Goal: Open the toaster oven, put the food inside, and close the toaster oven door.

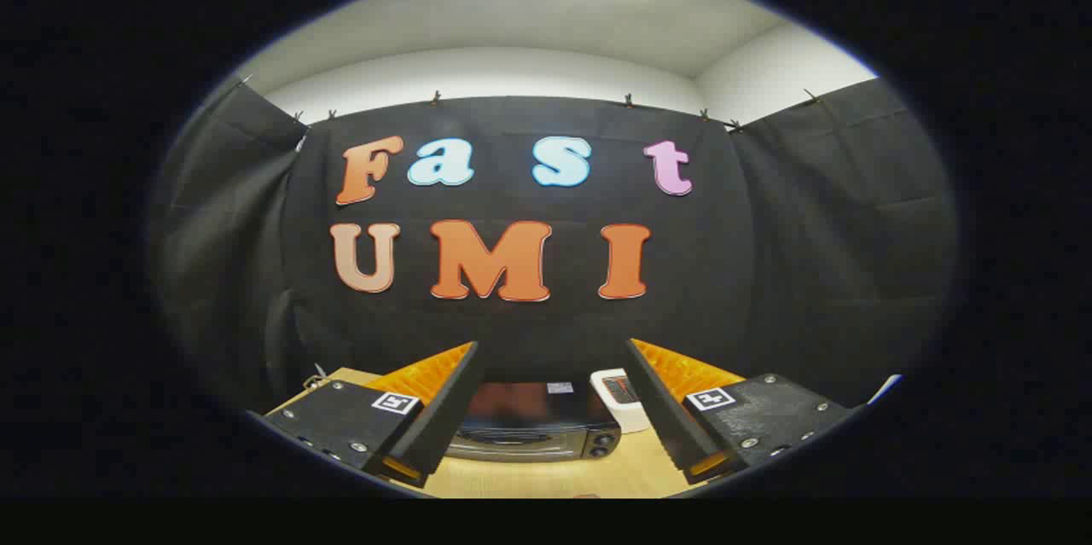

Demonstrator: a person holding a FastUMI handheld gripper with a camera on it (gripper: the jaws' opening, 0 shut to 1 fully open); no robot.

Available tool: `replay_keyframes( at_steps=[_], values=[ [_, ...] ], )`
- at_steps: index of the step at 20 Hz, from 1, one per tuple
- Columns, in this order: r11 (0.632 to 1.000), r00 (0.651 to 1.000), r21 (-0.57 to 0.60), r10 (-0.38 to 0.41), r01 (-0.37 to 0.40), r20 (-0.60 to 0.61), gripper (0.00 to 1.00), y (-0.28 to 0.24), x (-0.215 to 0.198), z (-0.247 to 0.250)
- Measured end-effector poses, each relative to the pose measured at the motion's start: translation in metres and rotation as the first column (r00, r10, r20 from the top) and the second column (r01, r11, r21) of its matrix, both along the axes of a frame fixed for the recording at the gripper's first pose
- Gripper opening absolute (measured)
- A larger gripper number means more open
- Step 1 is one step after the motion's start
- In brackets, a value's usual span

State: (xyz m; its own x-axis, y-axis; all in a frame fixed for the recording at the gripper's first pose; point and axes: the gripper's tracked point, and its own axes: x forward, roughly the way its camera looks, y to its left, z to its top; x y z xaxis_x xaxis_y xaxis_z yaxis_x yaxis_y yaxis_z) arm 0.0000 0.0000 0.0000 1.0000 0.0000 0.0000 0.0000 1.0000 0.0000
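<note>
**Tongs Up High, Oven Waiting**

Your tongs (550,374) are hanging wide open and holding nothing. You are keeping the two orange fingers (431,374) high and spread apart, likely so you can see your way down. One toaster oven (533,421) is sitting beyond the fingers, in the gap between them, on the wooden table (546,477). Its door is looking shut, so opening is not yet done. One white box (621,400) is standing just beside the oven, near your right finger. Whether food is inside it, you cannot tell.
</note>
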Motion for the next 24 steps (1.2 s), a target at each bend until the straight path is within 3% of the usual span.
replay_keyframes(
  at_steps=[8, 17, 24],
  values=[
    [0.997, 0.997, 0.031, 0.066, -0.065, -0.042, 0.98, 0.034, 0.004, -0.017],
    [0.998, 0.997, 0.012, 0.062, -0.062, -0.047, 0.98, 0.036, 0.001, -0.017],
    [0.997, 0.991, 0.012, 0.078, -0.077, -0.108, 0.98, 0.046, 0.018, -0.047]
  ],
)
